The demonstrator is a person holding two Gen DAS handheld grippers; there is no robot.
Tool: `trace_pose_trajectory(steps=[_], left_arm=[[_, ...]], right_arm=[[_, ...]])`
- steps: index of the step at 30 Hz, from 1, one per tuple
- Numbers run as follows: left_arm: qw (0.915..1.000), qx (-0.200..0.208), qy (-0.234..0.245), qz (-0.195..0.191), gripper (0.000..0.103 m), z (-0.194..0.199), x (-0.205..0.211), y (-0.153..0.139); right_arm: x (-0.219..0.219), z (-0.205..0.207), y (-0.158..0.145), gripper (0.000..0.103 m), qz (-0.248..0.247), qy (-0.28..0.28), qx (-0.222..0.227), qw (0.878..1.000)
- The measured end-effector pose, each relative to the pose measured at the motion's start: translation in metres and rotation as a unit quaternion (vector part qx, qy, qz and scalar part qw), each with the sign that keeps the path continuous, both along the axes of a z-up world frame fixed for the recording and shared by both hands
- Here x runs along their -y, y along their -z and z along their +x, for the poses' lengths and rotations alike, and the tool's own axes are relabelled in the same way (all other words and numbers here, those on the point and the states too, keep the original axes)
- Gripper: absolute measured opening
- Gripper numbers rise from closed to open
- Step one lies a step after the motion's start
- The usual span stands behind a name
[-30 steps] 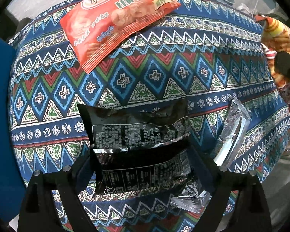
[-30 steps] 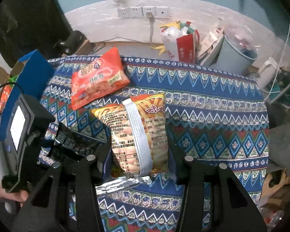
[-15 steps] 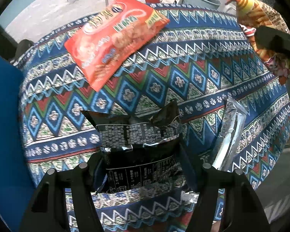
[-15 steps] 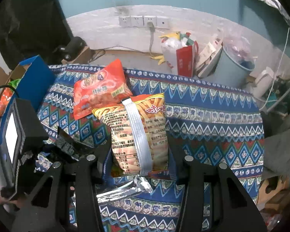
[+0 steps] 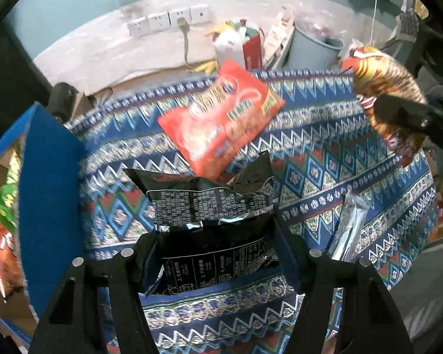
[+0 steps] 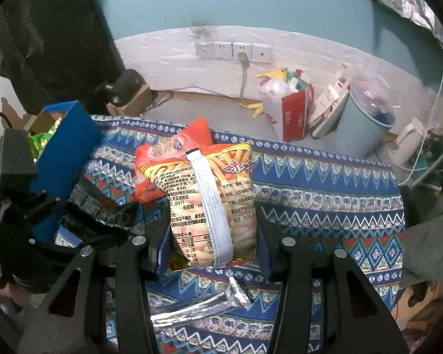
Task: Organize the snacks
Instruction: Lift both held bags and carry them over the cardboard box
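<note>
Through the left wrist camera, your left gripper [image 5: 218,253] is clamping the black snack bag [image 5: 212,221] and pointing steeply down over the near edge of the patterned tablecloth [image 5: 325,171], so you are carrying, not picking. The blue box [image 5: 50,188] at the cloth's left edge looks like the destination; the next move is calling for a swing left over its rim. The red snack bag [image 5: 221,124] is lying near the far edge. Through the right wrist camera, your right gripper [image 6: 212,236] is gripping the yellow fries bag [image 6: 212,200] upright, tilting downward above the silver wrapper [image 6: 198,309].
</note>
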State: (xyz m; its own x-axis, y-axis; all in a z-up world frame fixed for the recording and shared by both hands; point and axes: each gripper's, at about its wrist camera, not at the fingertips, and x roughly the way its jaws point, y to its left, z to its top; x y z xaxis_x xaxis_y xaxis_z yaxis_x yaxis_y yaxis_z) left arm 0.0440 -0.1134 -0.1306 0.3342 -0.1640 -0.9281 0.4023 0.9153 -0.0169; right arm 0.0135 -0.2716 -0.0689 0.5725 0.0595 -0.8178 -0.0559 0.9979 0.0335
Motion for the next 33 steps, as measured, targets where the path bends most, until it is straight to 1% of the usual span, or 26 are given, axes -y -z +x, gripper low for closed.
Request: trace_pose_trajectory(steps=[3,5,14,23,33], left_arm=[[0.9996,0.028,-0.001,0.001,0.068,0.000,-0.014,-0.018],[0.9992,0.039,-0.003,0.000,0.068,0.002,-0.025,-0.028],[0.9971,0.069,-0.028,-0.012,0.068,0.002,-0.056,-0.054],[0.9938,0.097,-0.055,-0.007,0.068,-0.001,-0.088,-0.072],[0.9875,0.109,-0.112,-0.021,0.068,0.000,-0.140,-0.088]], right_arm=[[-0.007,0.001,-0.007,0.046,0.000,-0.006,0.009,1.000],[-0.013,0.002,-0.013,0.046,-0.001,-0.011,0.015,1.000],[-0.041,0.009,-0.035,0.046,0.005,-0.034,0.034,0.999],[-0.073,0.016,-0.050,0.046,0.005,-0.061,0.047,0.997],[-0.103,0.030,-0.056,0.046,0.013,-0.080,0.049,0.995]])
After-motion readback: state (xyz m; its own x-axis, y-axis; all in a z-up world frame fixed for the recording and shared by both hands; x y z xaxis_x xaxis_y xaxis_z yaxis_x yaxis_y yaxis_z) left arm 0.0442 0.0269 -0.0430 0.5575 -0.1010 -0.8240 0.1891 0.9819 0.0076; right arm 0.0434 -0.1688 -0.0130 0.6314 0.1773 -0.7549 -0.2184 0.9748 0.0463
